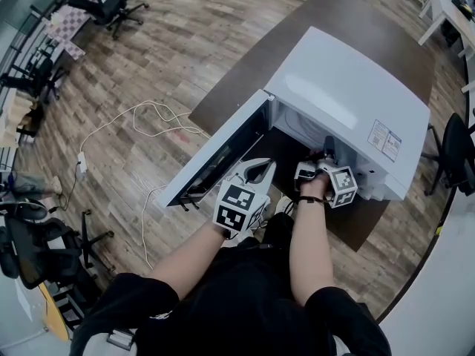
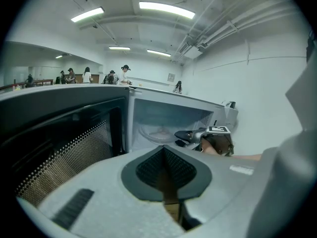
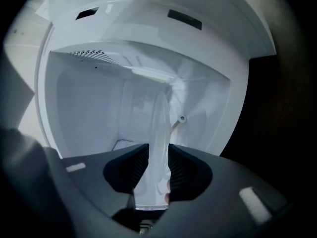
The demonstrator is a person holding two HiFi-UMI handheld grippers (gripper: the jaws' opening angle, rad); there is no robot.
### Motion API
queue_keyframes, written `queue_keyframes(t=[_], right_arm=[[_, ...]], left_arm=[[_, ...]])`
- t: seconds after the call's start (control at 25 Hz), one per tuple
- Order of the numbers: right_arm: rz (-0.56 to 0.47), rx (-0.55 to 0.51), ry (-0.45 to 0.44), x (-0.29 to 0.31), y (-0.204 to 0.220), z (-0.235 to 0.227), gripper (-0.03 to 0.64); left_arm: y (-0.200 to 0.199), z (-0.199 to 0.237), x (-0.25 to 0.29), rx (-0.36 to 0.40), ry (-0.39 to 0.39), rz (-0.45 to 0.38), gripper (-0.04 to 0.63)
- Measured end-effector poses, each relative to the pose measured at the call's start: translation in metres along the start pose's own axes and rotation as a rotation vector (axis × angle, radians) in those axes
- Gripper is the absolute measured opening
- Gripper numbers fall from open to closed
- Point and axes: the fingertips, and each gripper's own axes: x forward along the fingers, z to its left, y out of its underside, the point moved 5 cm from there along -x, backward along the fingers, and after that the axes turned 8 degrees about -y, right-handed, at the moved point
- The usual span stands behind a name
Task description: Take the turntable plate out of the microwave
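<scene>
The white microwave stands on a dark table with its door swung open to the left. Inside the white cavity, the clear glass turntable plate shows edge-on, running from between my right gripper's pads up into the cavity. Both pads lie against the plate's rim. In the left gripper view the plate appears pale and low in the cavity, with the right gripper at its near edge. My left gripper hangs shut and empty outside, beside the door.
The dark brown table carries the microwave. A white cable trails over the wooden floor on the left. Office chairs stand far off. Several people stand in the background beyond the microwave.
</scene>
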Motion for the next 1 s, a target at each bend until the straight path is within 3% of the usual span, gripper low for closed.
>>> queue_keyframes(t=[0.16, 0.28, 0.48, 0.68, 0.84, 1.0], right_arm=[[0.028, -0.091, 0.046, 0.004, 0.003, 0.003, 0.094], [0.081, -0.214, 0.083, 0.017, 0.009, 0.013, 0.168], [0.049, -0.094, 0.069, 0.031, 0.005, 0.014, 0.162], [0.002, -0.042, 0.098, 0.038, -0.003, 0.009, 0.116], [-0.003, -0.033, 0.12, 0.037, -0.001, 0.003, 0.054], [0.012, -0.036, 0.06, 0.036, 0.002, 0.004, 0.046]], left_arm=[[0.004, 0.003, -0.001, -0.008, -0.006, 0.01, 0.009], [0.006, 0.004, -0.001, -0.014, -0.009, 0.014, 0.009], [0.007, 0.004, -0.002, -0.01, -0.009, 0.018, 0.009], [0.01, 0.01, -0.001, -0.017, -0.022, 0.023, 0.009], [0.014, 0.013, 0.0, -0.026, -0.033, 0.032, 0.009], [0.013, 0.014, -0.004, -0.026, -0.034, 0.031, 0.009]])
